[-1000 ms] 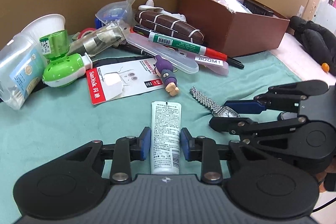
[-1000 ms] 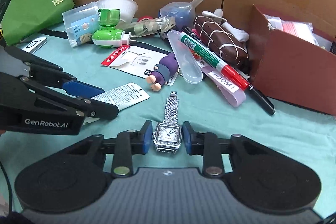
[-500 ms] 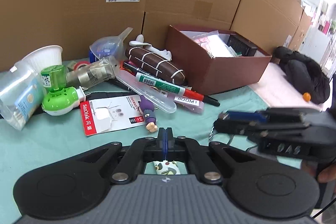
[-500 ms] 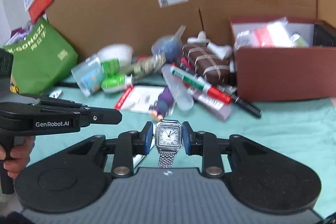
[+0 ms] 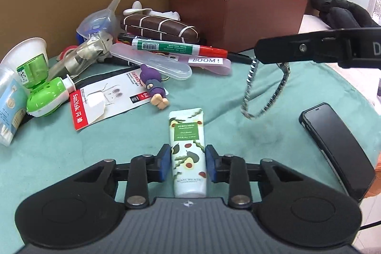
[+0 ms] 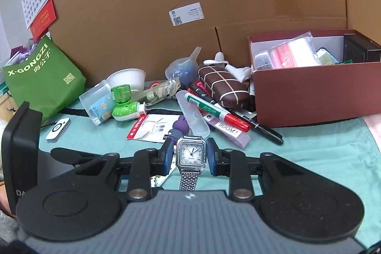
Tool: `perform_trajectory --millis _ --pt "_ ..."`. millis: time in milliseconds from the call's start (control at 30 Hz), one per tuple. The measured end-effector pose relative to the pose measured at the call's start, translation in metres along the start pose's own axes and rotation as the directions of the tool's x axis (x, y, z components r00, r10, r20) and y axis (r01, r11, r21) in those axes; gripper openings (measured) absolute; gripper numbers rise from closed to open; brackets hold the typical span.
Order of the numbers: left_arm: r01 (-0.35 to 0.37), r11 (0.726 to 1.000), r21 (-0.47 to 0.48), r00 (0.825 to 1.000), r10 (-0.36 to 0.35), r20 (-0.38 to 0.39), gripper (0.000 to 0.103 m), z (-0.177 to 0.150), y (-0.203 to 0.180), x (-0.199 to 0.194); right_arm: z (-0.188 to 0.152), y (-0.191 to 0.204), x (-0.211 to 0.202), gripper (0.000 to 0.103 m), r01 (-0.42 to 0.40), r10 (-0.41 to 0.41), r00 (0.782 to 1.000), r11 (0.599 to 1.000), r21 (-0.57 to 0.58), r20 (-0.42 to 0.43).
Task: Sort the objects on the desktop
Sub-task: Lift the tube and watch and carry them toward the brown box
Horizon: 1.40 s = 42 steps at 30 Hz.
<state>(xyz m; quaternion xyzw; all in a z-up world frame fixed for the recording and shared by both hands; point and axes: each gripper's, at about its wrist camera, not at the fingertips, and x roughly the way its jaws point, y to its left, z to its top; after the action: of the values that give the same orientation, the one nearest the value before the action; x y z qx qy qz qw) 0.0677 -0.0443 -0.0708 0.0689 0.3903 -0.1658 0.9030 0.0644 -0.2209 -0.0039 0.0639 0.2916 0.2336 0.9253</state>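
a: what do the two tools carry, and of what make?
b: the left tool [image 5: 188, 162] has a soft white hand-cream tube [image 5: 188, 154], printed with avocados, between its blue pads [image 5: 165, 162]; its jaws are opening, and whether the pads still press the tube cannot be told. the tube lies flat on the teal cloth of the counter [image 5: 71, 154], near the front edge.

a: and the right?
b: the right tool [image 6: 190, 157] is closed on a square silver watch [image 6: 191, 154] by the sides of its case, dial toward the camera. in the left wrist view the metal-link bracelet [image 5: 264, 87] hangs in a loop under the tool's black finger [image 5: 297, 50], clear of the cloth.

a: the containers?
b: a red-brown cardboard box [image 6: 309, 97] stands at the back right of the counter, open, holding clear plastic bags, a black carton and small packets. a clear tub [image 6: 97, 101] lies tipped at the back left beside a ribbed white cup [image 6: 126, 77].

a: loose items?
b: a brown quilted oblong case [image 5: 159, 27], a green-and-red marker [image 5: 176, 48], a frosted oblong case [image 5: 152, 61], a purple figurine [image 5: 154, 87], a carded sandisk pack [image 5: 102, 99] and a green plug-in device [image 5: 45, 97] lie along the back edge. a black phone [image 5: 338, 149] lies at the right edge.

a: pose?
b: both tools tilt downward, the right one raised above the cloth.
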Motion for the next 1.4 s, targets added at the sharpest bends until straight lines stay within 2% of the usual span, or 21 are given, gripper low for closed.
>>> perform_trajectory --millis 233,367,533,567,633,800,867,933,1000,1033,1067,1133,1233,1333,1400 --pt "0.009 1.000 -0.016 0.999 -0.009 0.033 0.032 0.007 -0.005 -0.009 0.005 -0.005 -0.005 0.028 0.015 -0.016 1.000 1.000 0.010 0.024" --pt "0.019 1.000 -0.020 0.995 -0.017 0.103 0.032 0.026 -0.006 -0.026 0.010 -0.007 -0.007 0.028 0.026 -0.026 0.999 1.000 0.000 0.037" --pt "0.035 0.999 -0.037 0.979 -0.027 0.203 0.030 0.063 -0.007 -0.043 0.023 -0.012 -0.010 0.028 0.063 -0.062 0.996 0.998 -0.008 0.065" --pt "0.047 0.998 -0.043 0.976 -0.037 0.217 0.015 0.071 -0.007 -0.045 0.027 -0.014 -0.011 0.028 0.073 -0.072 0.995 0.997 -0.009 0.073" --pt "0.070 0.995 -0.066 0.971 -0.053 0.232 0.000 0.088 -0.007 -0.046 0.035 -0.017 -0.015 0.028 0.091 -0.090 0.992 0.996 -0.010 0.091" --pt "0.140 0.986 -0.095 0.960 -0.112 0.256 0.000 0.130 -0.012 -0.040 0.061 -0.032 -0.028 0.028 0.128 -0.126 0.981 0.992 -0.003 0.148" --pt "0.142 0.986 -0.081 0.958 -0.117 0.262 0.000 0.142 -0.017 -0.037 0.073 -0.040 -0.033 0.028 0.148 -0.147 0.974 0.989 0.006 0.170" --pt "0.148 0.985 -0.091 0.955 -0.119 0.274 0.000 0.143 -0.019 -0.033 0.085 -0.050 -0.037 0.028 0.171 -0.172 0.967 0.985 0.024 0.189" --pt "0.146 0.988 -0.058 0.960 -0.128 0.248 0.000 0.136 -0.024 -0.025 0.092 -0.059 -0.040 0.028 0.191 -0.195 0.960 0.981 0.041 0.203" --pt "0.135 0.991 -0.024 0.966 -0.126 0.227 0.006 0.131 -0.029 -0.018 0.093 -0.063 -0.042 0.028 0.196 -0.201 0.958 0.980 0.046 0.205" --pt "0.121 0.993 -0.003 0.972 -0.118 0.204 0.021 0.126 -0.033 -0.009 0.091 -0.067 -0.043 0.028 0.197 -0.203 0.958 0.979 0.048 0.204" --pt "0.120 0.993 0.010 0.980 -0.120 0.156 0.033 0.117 -0.038 0.012 0.087 -0.073 -0.042 0.028 0.197 -0.206 0.959 0.978 0.062 0.196" --pt "0.156 0.987 0.036 0.983 -0.159 0.096 0.034 0.110 -0.049 0.042 0.079 -0.084 -0.041 0.028 0.192 -0.207 0.960 0.977 0.093 0.187" --pt "0.161 0.983 0.084 0.982 -0.167 0.082 0.037 0.110 -0.064 0.066 0.072 -0.091 -0.042 0.028 0.202 -0.218 0.961 0.974 0.106 0.173" --pt "0.169 0.980 0.107 0.980 -0.179 0.088 0.042 0.112 -0.071 0.077 0.067 -0.097 -0.044 0.029 0.212 -0.229 0.959 0.971 0.114 0.167"
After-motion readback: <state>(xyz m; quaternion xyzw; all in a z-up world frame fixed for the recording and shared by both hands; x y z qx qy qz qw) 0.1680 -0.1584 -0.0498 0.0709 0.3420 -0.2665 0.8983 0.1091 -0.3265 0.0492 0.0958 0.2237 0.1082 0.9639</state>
